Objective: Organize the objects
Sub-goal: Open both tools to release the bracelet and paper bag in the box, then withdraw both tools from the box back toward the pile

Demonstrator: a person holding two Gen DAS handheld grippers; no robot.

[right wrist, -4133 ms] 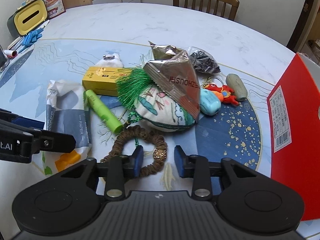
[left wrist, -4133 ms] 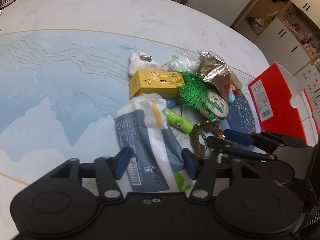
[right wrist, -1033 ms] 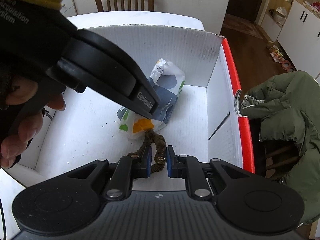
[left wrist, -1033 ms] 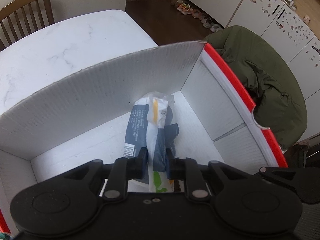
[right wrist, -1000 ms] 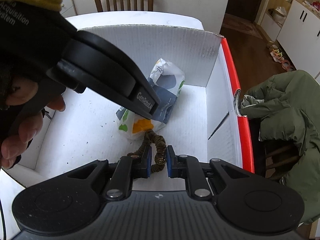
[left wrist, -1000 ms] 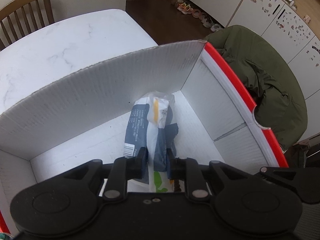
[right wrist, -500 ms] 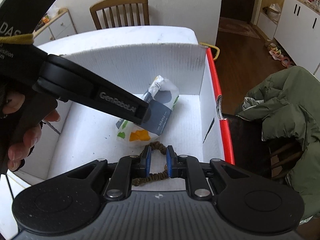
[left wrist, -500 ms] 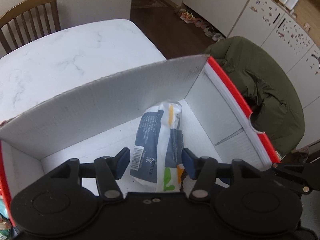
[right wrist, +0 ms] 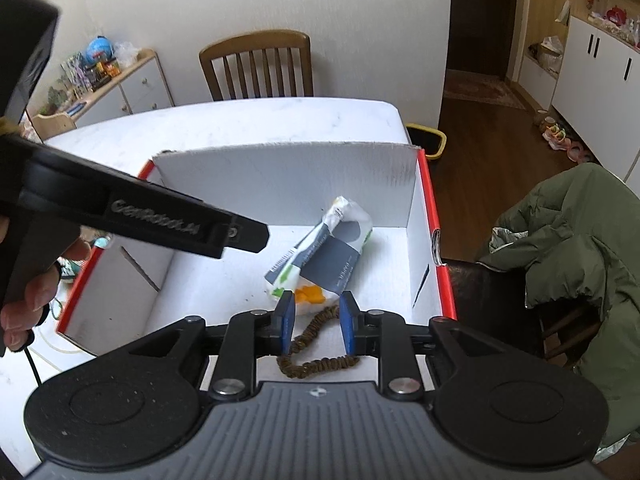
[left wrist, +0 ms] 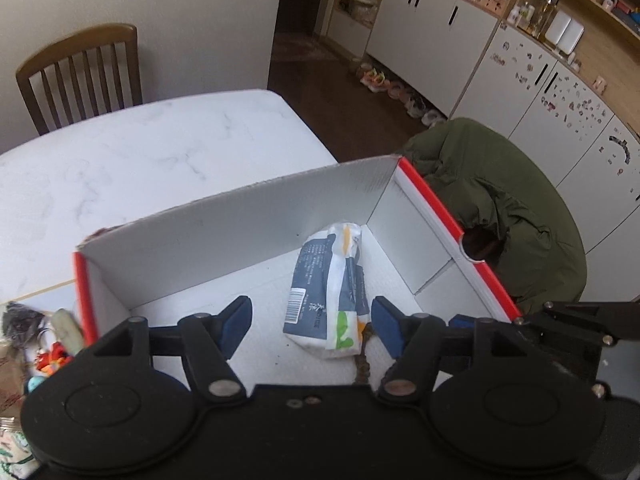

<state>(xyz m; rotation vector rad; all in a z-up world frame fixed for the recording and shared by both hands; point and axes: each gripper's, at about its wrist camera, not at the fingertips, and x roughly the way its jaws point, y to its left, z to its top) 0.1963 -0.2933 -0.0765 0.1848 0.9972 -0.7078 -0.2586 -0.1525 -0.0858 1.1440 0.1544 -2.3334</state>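
A white tissue pack with dark blue print lies on the floor of the red-and-white cardboard box. My left gripper hangs open above the pack's near end, touching nothing. A brown beaded bracelet rests on the box floor just below the pack. Over the bracelet my right gripper stands open, its blue pads either side of the cord and apart from it. In the left wrist view only a short piece of the bracelet shows. One left finger reaches over the box.
Small loose items lie on the table left of the box. A hand holds the left gripper. A green jacket drapes a chair right of the box. A wooden chair stands beyond the marble table.
My left gripper opened, let go of the tissue pack and rose. My right gripper opened slightly and lifted, leaving the bracelet on the box floor.
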